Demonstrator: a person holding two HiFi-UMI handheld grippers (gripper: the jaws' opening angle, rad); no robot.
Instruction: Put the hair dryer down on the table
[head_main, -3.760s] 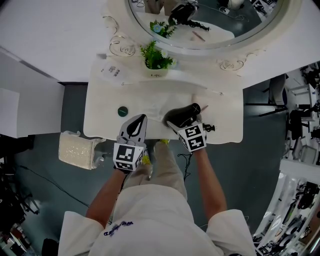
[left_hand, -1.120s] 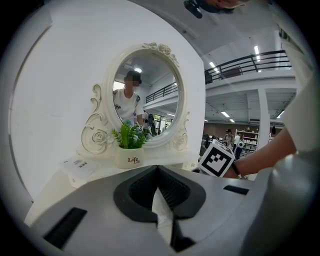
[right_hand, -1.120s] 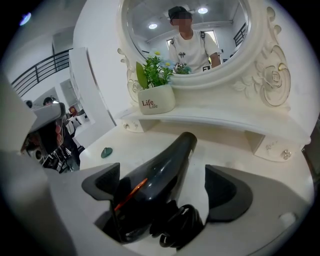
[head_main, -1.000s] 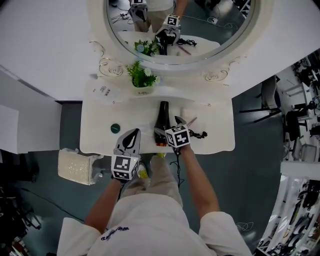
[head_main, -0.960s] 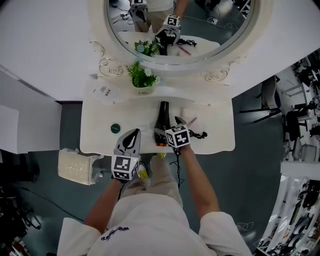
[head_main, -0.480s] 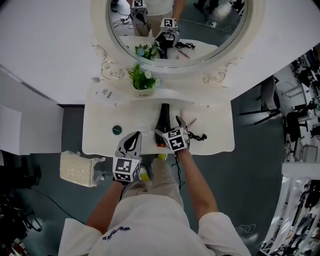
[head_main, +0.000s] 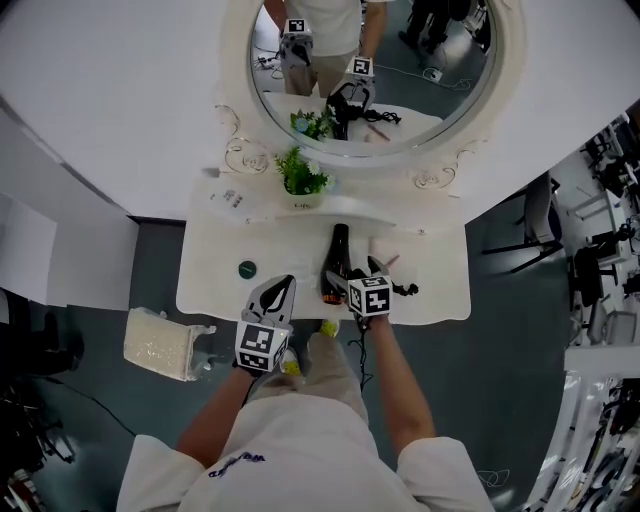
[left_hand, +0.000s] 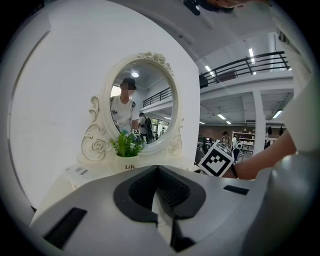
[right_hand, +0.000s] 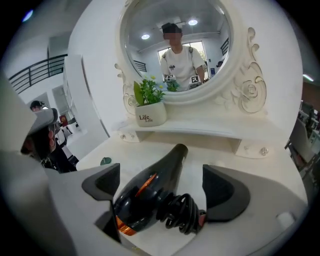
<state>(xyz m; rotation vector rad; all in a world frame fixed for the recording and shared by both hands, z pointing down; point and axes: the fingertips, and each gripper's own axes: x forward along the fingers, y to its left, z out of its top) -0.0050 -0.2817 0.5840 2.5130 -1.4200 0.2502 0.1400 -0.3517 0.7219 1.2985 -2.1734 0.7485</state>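
glossy black hair dryer with orange trim (right_hand: 145, 196) lies flat on cream bench (head_main: 440, 288), between spread right tongs (right_hand: 165, 186); left tongs (left_hand: 159, 172) closed, empty. risk (coiled cord (right_hand: 182, 212) close): snagging on withdrawal drags it.

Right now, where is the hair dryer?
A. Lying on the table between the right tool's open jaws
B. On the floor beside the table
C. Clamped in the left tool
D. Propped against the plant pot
A: the right gripper view shows the hair dryer flat on the table, with the right tool straddling it, jaws wide apart.
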